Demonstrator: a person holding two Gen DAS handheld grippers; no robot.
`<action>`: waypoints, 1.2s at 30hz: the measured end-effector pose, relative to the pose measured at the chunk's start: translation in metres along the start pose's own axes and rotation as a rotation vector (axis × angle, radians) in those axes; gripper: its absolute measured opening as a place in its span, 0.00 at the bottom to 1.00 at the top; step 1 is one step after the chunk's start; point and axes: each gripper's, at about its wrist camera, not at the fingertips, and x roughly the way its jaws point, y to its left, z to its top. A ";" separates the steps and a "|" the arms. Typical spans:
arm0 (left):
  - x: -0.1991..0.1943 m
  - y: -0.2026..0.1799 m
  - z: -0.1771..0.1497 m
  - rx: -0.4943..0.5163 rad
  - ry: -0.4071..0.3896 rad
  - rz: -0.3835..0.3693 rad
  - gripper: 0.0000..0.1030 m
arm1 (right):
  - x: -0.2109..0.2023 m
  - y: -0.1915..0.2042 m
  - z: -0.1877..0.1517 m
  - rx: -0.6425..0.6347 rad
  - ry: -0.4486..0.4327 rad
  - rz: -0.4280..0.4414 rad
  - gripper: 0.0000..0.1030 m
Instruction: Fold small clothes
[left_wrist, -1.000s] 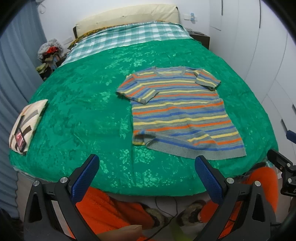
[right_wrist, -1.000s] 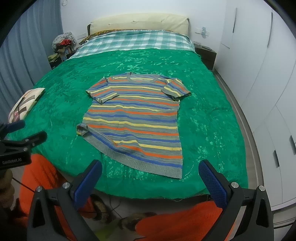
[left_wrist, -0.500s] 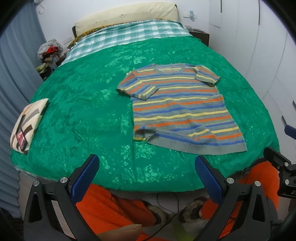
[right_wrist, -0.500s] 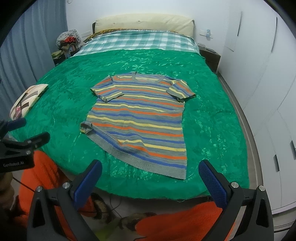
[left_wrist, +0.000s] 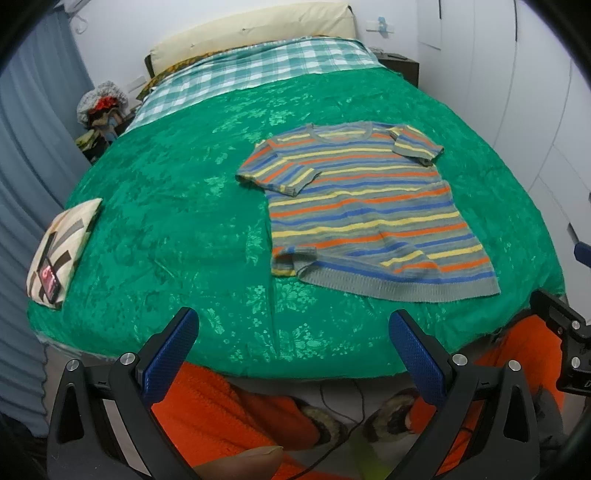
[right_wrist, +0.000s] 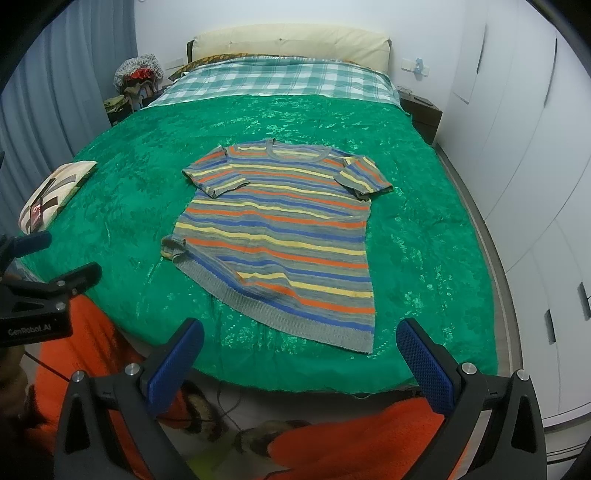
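A small striped T-shirt (left_wrist: 362, 206) (right_wrist: 280, 236) in grey, blue, orange and yellow lies spread flat on the green bedspread (left_wrist: 177, 206) (right_wrist: 417, 229), neck toward the headboard. Its lower left hem corner is curled over. My left gripper (left_wrist: 291, 343) hovers open over the foot edge of the bed, left of the shirt's hem, holding nothing. My right gripper (right_wrist: 299, 350) is open too, just short of the hem, empty. Each gripper's body shows at the edge of the other's view.
A folded patterned cloth (left_wrist: 59, 247) (right_wrist: 51, 195) lies at the bed's left edge. Checked bedding (right_wrist: 280, 81) and a cream headboard (right_wrist: 291, 40) are at the far end. White wardrobes (right_wrist: 524, 147) stand right, a curtain (left_wrist: 26, 147) left. A person's orange trousers (left_wrist: 221, 410) are below.
Both grippers have drawn closer to the bed and risen slightly, so the shirt sits lower and nearer in both views. The shirt itself has not moved.
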 end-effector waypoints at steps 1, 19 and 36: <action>0.000 0.000 0.000 0.003 0.000 0.001 1.00 | 0.000 0.000 0.000 0.000 0.000 -0.002 1.00; 0.005 -0.004 -0.002 0.023 0.018 0.025 1.00 | 0.002 0.000 -0.001 0.000 0.009 -0.014 1.00; 0.006 -0.009 -0.004 0.032 0.026 0.025 1.00 | 0.003 -0.009 -0.003 0.017 0.011 -0.147 1.00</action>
